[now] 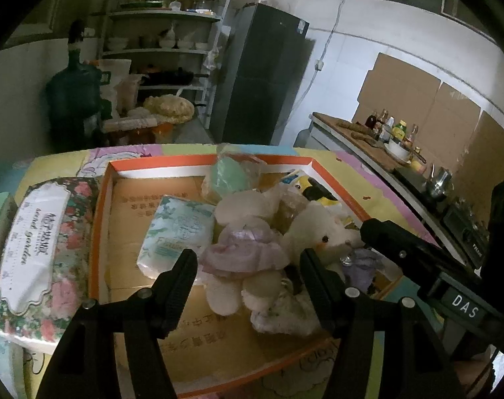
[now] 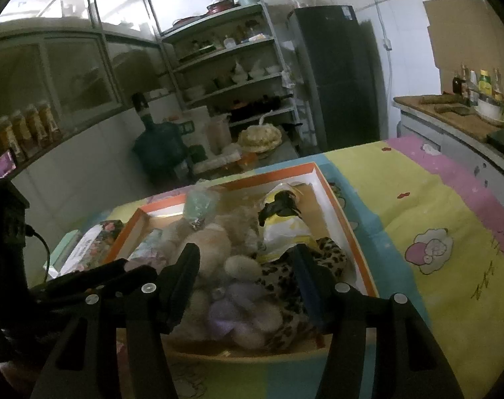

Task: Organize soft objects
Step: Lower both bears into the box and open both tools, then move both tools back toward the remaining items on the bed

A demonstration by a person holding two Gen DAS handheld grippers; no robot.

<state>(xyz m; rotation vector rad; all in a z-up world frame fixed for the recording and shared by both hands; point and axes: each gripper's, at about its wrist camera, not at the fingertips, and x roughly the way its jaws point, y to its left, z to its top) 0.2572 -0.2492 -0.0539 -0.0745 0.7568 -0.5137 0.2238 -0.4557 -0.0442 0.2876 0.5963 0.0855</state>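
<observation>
Kitchen setting: shelves, fridge (image 1: 262, 76) and counter behind; patterned cloth (image 2: 428, 206) over the table; orange-rimmed box (image 1: 100, 219) on it, holding the soft goods.

Left gripper (image 1: 248, 262): jaws stand well apart and clasp nothing. Between and just beyond them lies a white plush (image 1: 252, 249) with a lilac hat. Its body runs back toward the jaws. To the right of the jaws, a second white plush with a bead eye (image 1: 321, 229). Left of the jaws, a tissue pack (image 1: 175, 232). Farther out, a green pouch (image 1: 228, 173). Outside the box, well left, a floral tissue pack (image 1: 42, 242).

Right gripper (image 2: 245, 262): jaws likewise apart, empty. A leopard-print piece (image 2: 285, 279) lies between them and under the right finger. Whether the pad touches it cannot be told. A lilac item (image 2: 232, 312) sits near the jaw roots. Beyond the jaws, a yellow-and-black bag (image 2: 282, 219).

Step in hand, as judged: items released into the box, next pick pending. Advice: take one soft thing at a time. Close on the bulk of a body, not on a hat or a limb, so nothing else drags along. Keep the two grippers apart, as they crowd the same pile. The floral pack outside looks to be the remaining candidate.

Obscured: near box rim hidden behind both grippers. Lower layers of the pile unreadable. Dim light blurs where one plush ends and the next begins. Print on the packs only partly legible.
</observation>
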